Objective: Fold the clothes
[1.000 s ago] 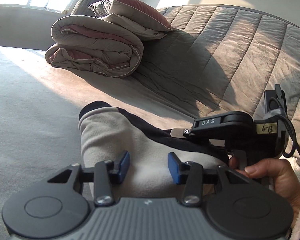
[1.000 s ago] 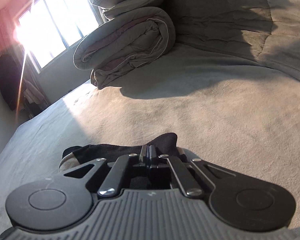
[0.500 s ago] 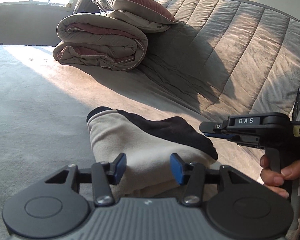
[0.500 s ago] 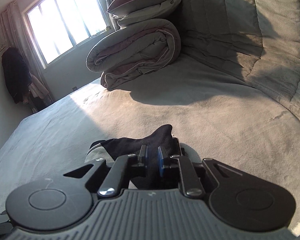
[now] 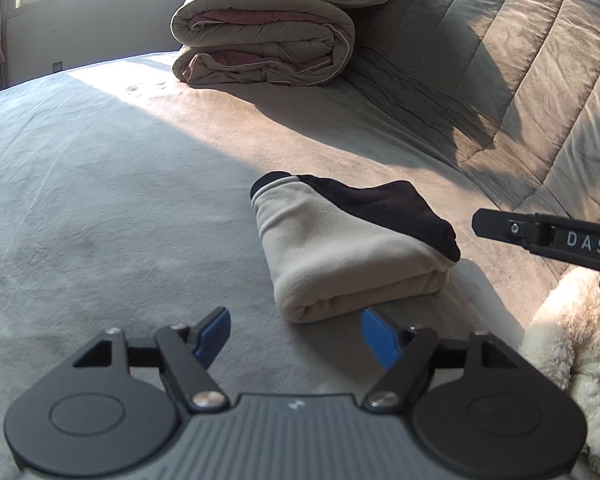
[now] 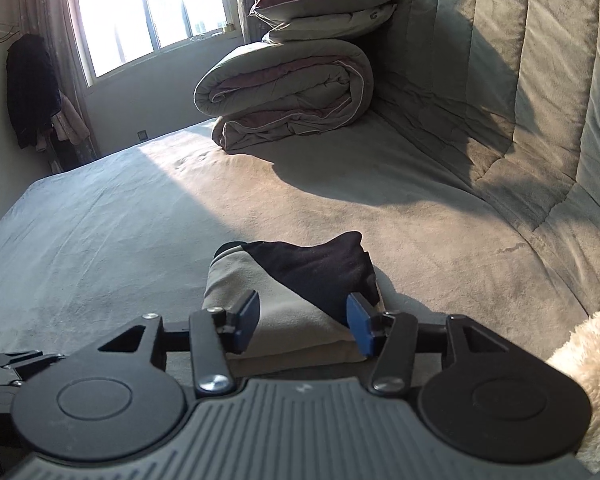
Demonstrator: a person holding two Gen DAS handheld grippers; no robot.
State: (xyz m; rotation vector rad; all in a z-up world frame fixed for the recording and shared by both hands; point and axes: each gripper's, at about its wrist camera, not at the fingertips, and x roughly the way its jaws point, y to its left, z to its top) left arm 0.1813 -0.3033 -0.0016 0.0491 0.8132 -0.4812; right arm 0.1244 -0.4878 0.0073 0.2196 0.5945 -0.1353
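Both tongs are now lifting back from the bundle they were pressed against a second ago, and more of the bed is showing beneath them. On the left gripper [image 5: 296, 336] the jaws are opening wide, with only bedcover between the blue pads [image 5: 380, 336], and its tips are hanging just short of the near fold. On the right gripper [image 6: 302, 322] the jaws, pinched shut a second ago, are opening too; the bundle's near end is showing between the pads, but no pad is pressing on it. That folded garment [image 5: 352, 256], grey fleece with a black panel across its far side, is lying flat on the grey bedcover [image 5: 120, 200], a little right of the middle and free of both tools. In the left view the right tool's black arm is reaching in from the right edge. A white fluffy fabric [image 6: 592, 360] is lying by the near right corner. Farther off, a rolled duvet [image 6: 292, 96] is sitting under two pillows [image 6: 324, 4] against the quilted headboard [image 5: 540, 60], beside a sunlit window [image 6: 148, 8].
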